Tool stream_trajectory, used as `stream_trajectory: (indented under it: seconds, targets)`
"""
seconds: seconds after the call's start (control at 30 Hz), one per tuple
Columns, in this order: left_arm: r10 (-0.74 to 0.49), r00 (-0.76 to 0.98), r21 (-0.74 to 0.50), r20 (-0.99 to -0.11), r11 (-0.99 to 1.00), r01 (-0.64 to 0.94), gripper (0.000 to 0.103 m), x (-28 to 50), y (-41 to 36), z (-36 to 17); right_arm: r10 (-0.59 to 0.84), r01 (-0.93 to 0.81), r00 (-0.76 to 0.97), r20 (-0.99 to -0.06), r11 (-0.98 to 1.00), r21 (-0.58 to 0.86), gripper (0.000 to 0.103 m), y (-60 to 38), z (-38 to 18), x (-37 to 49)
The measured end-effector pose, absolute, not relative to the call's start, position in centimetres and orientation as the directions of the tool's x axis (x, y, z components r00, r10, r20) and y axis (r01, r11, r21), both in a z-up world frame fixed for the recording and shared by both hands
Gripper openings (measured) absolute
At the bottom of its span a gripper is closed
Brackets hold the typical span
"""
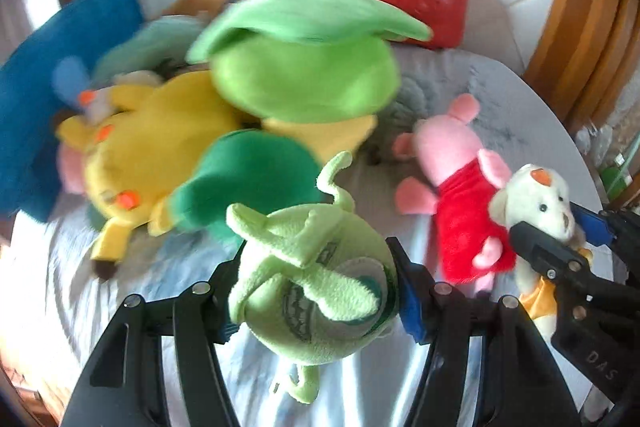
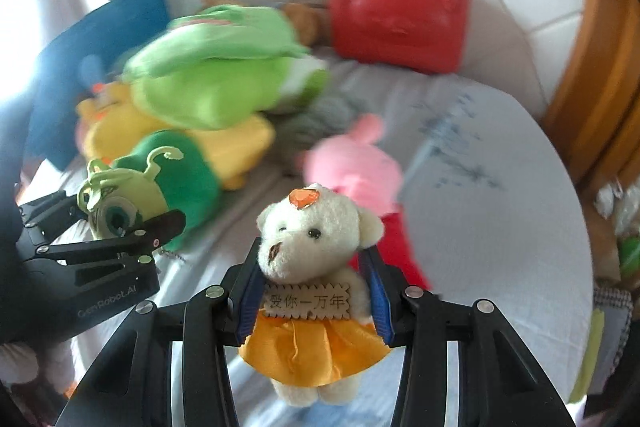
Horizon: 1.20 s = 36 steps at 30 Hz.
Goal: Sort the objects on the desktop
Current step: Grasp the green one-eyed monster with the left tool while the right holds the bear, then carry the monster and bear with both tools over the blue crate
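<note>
1. Carrying looks like the step in hand: each gripper holds a toy above the white cloth point(image 2: 500, 187), and blur suggests motion.
2. The left gripper point(image 1: 316, 291) pinches the one-eyed green plush point(image 1: 312, 279) between its fingers, at 12 o'clock from its camera.
3. The right gripper point(image 2: 312, 299) pinches the white bear point(image 2: 312, 247) at its waist, dead ahead.
4. Next, each toy needs a destination; the heap of plush point(image 1: 240, 99) lies at 11 o'clock, the red bag point(image 2: 400, 11) at 1 o'clock. Which pile is meant, I cannot tell.
</note>
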State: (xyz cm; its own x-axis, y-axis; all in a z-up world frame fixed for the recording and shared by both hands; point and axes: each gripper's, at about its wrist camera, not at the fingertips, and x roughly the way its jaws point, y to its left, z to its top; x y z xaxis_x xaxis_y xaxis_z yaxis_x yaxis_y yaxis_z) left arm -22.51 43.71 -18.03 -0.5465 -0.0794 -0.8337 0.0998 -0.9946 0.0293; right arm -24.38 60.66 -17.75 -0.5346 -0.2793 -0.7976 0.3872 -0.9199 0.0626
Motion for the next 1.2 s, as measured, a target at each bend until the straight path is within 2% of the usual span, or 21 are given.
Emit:
stream_trajectory:
  seconds: [0.23, 0.83, 1.2]
  targets:
    - [-0.145, -0.563, 0.040, -0.814, -0.980, 0.194, 0.061, -17.9, 39.0, -16.0, -0.350, 0.492, -0.537, -0.768, -0.869, 0.053, 0.045, 54.2, -15.6, -21.0]
    - [-0.209, -0.627, 0.011, -0.750, -0.953, 0.304, 0.061, -4.3, 22.3, -12.6, -0.400, 0.591, -0.566, -0.721, -0.807, -0.016, 0.045, 36.4, -12.3, -9.4]
    - [-0.280, -0.607, 0.007, -0.744, -0.911, 0.412, 0.061, -1.3, 16.0, -12.0, -0.466, 0.699, -0.514, -0.720, -0.714, -0.036, 0.045, 28.0, -11.6, -6.8]
